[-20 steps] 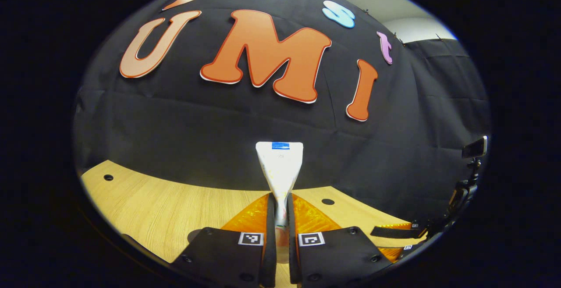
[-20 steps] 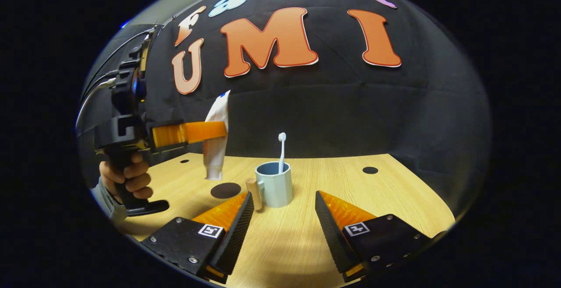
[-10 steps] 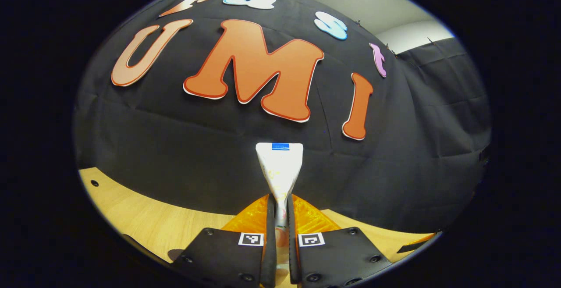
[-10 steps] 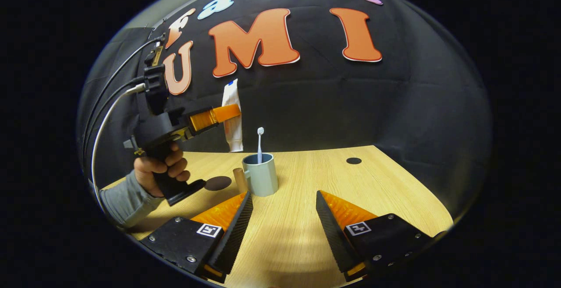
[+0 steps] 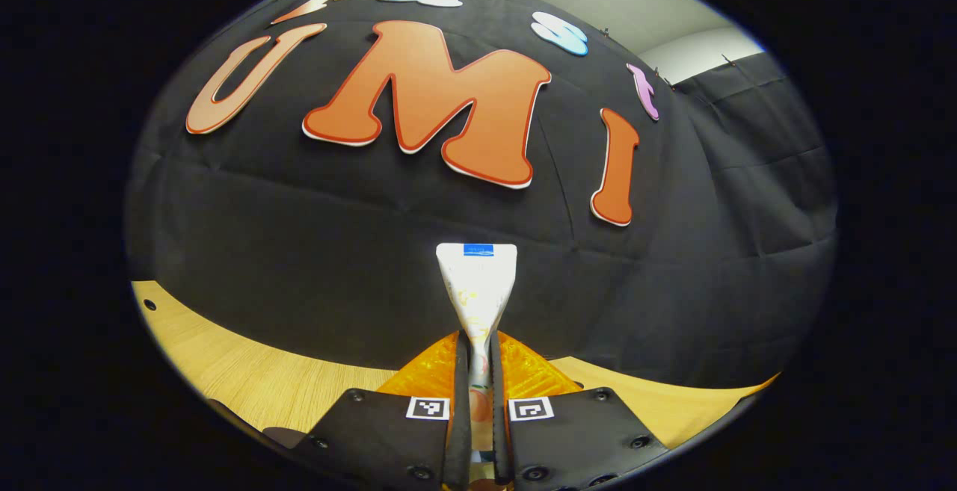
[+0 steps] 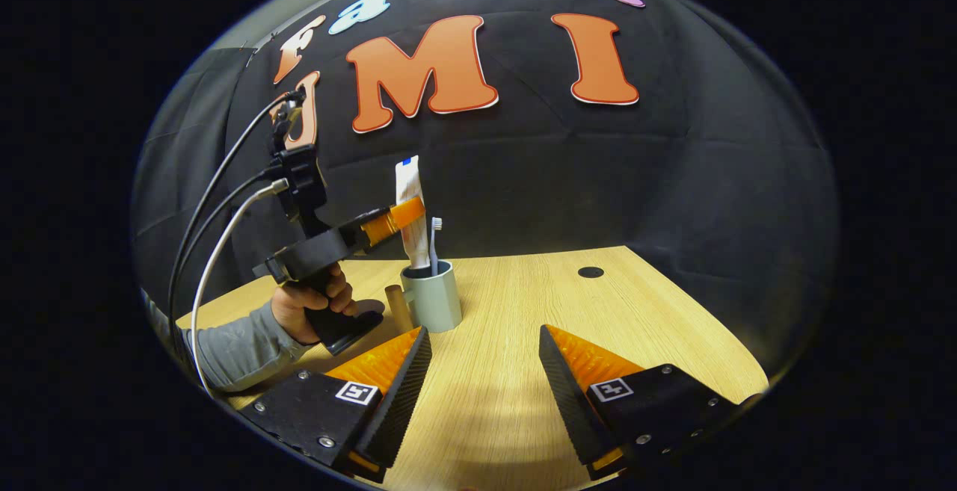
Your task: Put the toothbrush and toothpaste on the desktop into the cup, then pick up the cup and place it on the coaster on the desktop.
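Note:
In the right gripper view a pale blue-grey cup (image 6: 431,298) with a wooden handle stands on the wooden desktop (image 6: 523,312). A toothbrush (image 6: 435,231) stands in it, head up. The white toothpaste tube (image 6: 410,203) hangs upright over the cup, its lower end at the cup's mouth. My left gripper (image 6: 402,216), held by a hand (image 6: 310,302), is shut on the tube. In the left gripper view the tube (image 5: 477,285) rises from between my left gripper's (image 5: 478,345) fingers. My right gripper (image 6: 484,334) is open, short of the cup. A dark coaster (image 6: 371,304) peeks out beside the hand.
Cables (image 6: 217,199) trail from the left gripper's body on the left. A small dark hole (image 6: 591,272) marks the desktop to the right of the cup. The booth's black cloth wall closes the back of the desktop.
The left gripper has carried the toothpaste rightward to above the cup and turned it upright, its lower end now at the cup's mouth. The right gripper stays open, roughly in place.

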`<state>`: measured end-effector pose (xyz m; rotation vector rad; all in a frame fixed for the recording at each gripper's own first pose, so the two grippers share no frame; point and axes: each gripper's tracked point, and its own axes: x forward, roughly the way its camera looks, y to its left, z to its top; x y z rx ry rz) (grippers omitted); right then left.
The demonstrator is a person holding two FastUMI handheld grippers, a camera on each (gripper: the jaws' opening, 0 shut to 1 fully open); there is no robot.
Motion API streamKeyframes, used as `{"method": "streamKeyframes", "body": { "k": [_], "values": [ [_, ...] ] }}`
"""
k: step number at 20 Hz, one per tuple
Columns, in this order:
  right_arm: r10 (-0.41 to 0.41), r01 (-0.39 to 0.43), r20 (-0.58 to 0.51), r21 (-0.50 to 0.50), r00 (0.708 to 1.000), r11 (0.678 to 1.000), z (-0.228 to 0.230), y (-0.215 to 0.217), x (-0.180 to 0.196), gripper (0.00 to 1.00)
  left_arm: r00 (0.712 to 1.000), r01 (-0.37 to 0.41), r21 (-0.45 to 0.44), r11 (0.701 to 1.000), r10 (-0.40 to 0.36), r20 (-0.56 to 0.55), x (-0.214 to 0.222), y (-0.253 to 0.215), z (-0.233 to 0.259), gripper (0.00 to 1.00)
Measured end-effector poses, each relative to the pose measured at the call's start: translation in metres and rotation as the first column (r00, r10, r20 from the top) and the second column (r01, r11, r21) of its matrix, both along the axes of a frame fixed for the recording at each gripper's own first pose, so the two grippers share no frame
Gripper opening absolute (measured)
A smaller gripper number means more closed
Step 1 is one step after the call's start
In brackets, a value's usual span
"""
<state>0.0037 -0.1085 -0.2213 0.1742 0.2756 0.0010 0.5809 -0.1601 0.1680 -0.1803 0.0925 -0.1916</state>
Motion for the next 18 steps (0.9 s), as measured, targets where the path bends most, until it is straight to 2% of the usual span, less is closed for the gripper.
{"method": "streamKeyframes", "body": {
  "k": [7,12,15,18],
  "values": [
    [-0.01,0.01,0.018,-0.017,1.0,1.0,0.01,0.006,-0.003,0.88,0.995,0.009,-0.008,1.0,-0.01,-0.096,-0.008,0.001,-0.029,0.18],
    [-0.014,0.013,-0.008,-0.076,1.0,0.997,0.012,0.007,0.001,0.87,0.984,0.004,0.008,1.0,-0.003,-0.176,-0.022,0.015,-0.044,0.2],
    [-0.003,0.003,-0.007,-0.094,1.0,0.996,0.017,0.016,0.005,0.88,0.975,0.042,-0.004,0.999,-0.042,-0.217,-0.03,0.013,-0.048,0.21],
    [0.004,-0.005,-0.007,-0.111,1.0,0.994,0.021,0.026,0.009,0.88,0.965,0.089,0.043,0.995,-0.075,-0.253,-0.037,0.011,-0.052,0.28]
  ]
}}
